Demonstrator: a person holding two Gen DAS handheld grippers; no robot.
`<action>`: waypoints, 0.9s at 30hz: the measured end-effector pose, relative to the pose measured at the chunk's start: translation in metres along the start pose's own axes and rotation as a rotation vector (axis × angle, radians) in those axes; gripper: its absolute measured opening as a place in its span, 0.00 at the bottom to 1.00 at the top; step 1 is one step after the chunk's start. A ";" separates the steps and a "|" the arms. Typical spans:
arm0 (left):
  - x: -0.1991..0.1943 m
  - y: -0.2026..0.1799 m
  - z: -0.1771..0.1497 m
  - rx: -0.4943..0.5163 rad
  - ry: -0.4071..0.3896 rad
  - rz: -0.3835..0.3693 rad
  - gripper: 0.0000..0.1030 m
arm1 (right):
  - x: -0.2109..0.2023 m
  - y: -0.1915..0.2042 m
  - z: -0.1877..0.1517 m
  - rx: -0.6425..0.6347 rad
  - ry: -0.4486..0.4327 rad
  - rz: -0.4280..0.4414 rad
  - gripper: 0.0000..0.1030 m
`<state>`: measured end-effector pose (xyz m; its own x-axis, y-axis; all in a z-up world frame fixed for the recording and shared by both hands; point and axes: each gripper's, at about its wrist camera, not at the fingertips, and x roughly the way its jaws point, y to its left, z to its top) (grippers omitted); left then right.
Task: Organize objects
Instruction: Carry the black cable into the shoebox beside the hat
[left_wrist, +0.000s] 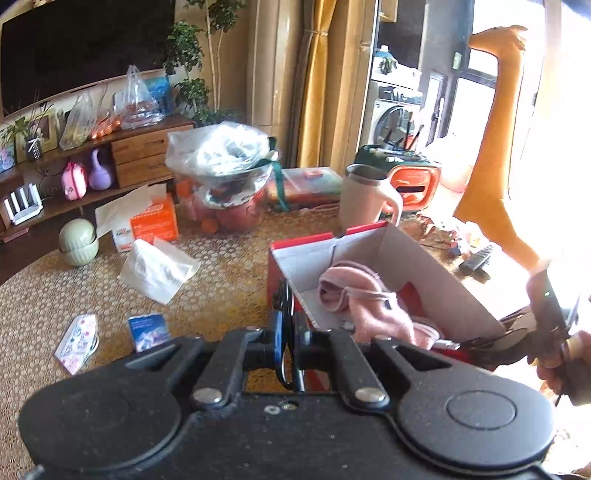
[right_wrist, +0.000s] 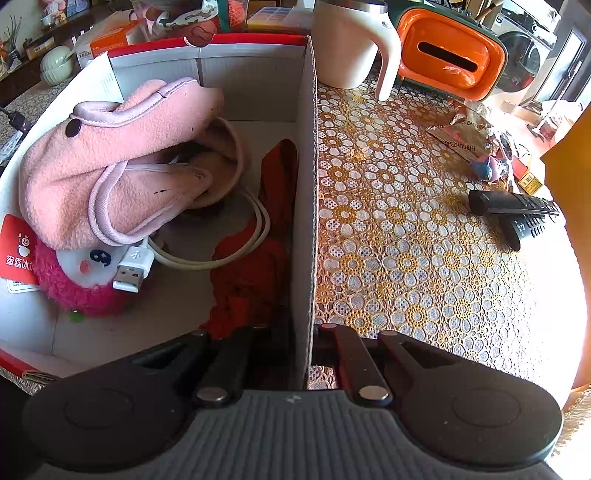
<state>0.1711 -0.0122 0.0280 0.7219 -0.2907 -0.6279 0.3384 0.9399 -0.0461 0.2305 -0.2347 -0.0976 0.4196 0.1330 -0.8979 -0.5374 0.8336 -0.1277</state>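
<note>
The left gripper (left_wrist: 287, 354) has its fingers pressed together on a thin black and blue object (left_wrist: 282, 314), perhaps a pair of glasses, though blur keeps that unsure; the object stands on edge, its long axis running up and away from the jaws, in front of the near left corner of the red cardboard box (left_wrist: 436, 266). The right gripper (right_wrist: 309, 347) pinches the box's right wall (right_wrist: 308, 184), one finger inside and one outside, at that wall's near end; the wall's long axis runs straight away from the camera. Inside the box, a red cloth (right_wrist: 258, 266) lies along that wall; a white USB cable (right_wrist: 207, 254) coils on the floor, its plug pointing toward the near left; a pink plush toy (right_wrist: 74, 288) sits by the left wall; a pink fleece garment (right_wrist: 122, 162) fills the far left. Beyond the box on the lace-covered table (right_wrist: 406, 240), two black remotes (right_wrist: 517, 214) lie near the right edge; a white mug (right_wrist: 347, 44) and an orange tissue holder (right_wrist: 450, 55) stand at the far side.
</note>
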 end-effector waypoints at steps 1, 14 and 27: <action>0.000 -0.007 0.004 0.010 -0.008 -0.015 0.04 | 0.000 0.000 0.000 -0.001 -0.001 0.000 0.05; 0.053 -0.104 0.027 0.136 -0.003 -0.173 0.04 | -0.001 -0.002 0.000 -0.003 -0.006 0.011 0.05; 0.121 -0.141 0.013 0.210 0.129 -0.186 0.04 | -0.006 -0.005 -0.001 -0.010 -0.019 0.035 0.04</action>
<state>0.2181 -0.1821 -0.0313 0.5577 -0.4165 -0.7180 0.5845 0.8112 -0.0165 0.2296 -0.2399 -0.0915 0.4144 0.1725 -0.8936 -0.5592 0.8229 -0.1005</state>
